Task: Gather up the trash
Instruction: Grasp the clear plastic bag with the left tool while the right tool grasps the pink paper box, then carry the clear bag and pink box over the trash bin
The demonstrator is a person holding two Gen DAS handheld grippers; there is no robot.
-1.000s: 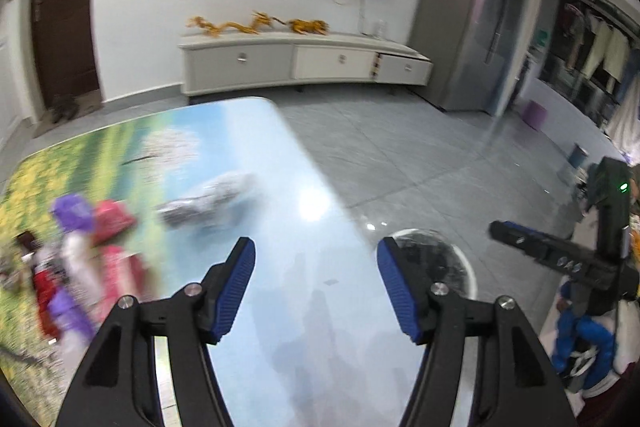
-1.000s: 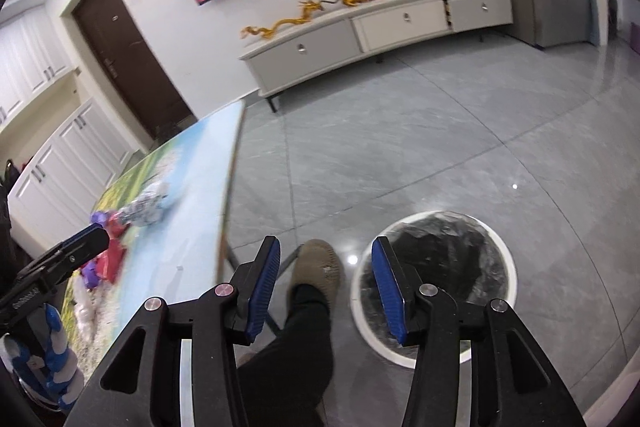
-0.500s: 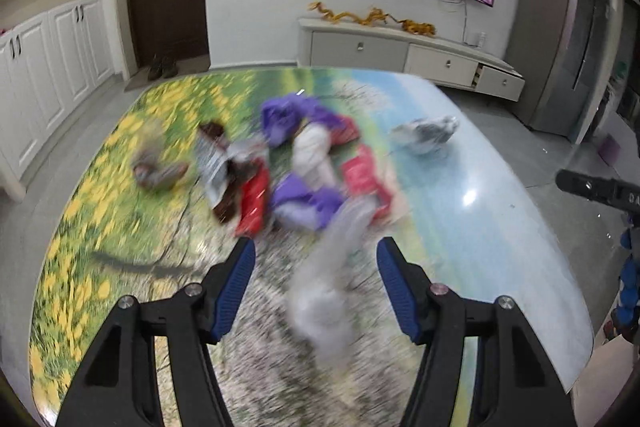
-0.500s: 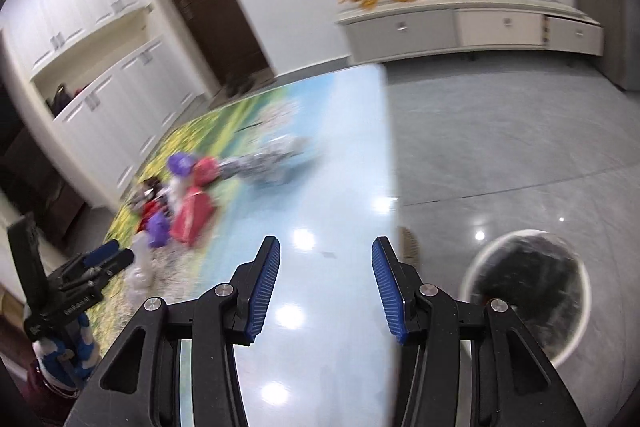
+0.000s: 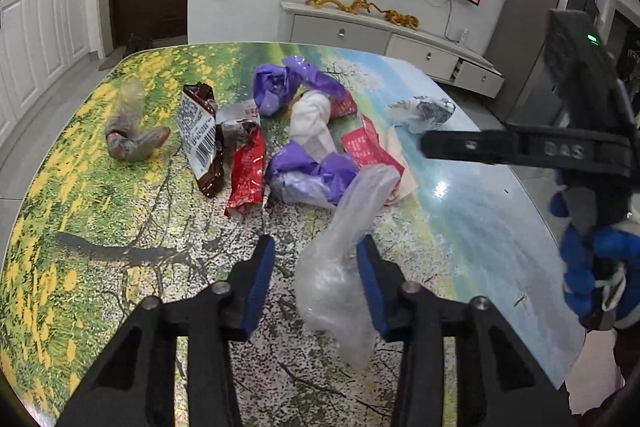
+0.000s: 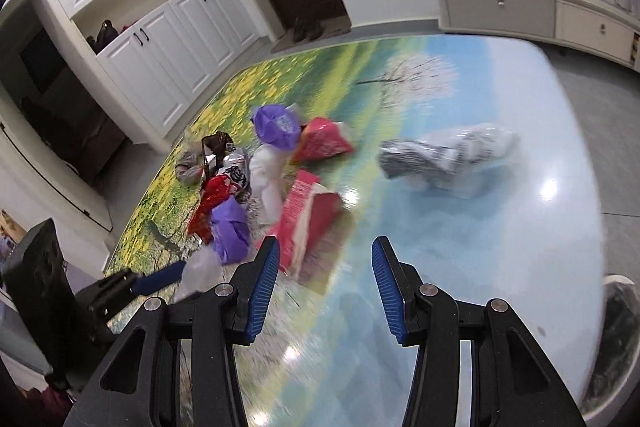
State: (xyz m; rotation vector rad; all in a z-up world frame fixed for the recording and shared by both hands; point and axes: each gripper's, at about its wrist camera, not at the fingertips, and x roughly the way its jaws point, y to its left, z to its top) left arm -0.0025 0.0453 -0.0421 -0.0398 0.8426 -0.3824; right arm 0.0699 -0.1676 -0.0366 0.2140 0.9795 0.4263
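The left claw (image 5: pixel 316 269) has swung from the floor and bin side to over the littered bench (image 5: pixel 100 227), and its jaws have just been closing around a clear plastic bag (image 5: pixel 340 267) lying between them, touching the right pad while the left shows a gap. I judge a pickup is starting. The right claw (image 6: pixel 325 285), half open and empty, has swung in too, the red wrapper (image 6: pixel 306 223) just ahead-left.

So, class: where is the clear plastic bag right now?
In the left wrist view, the clear bag lies on the table between the left gripper's closing jaws, just below the purple wrapper.
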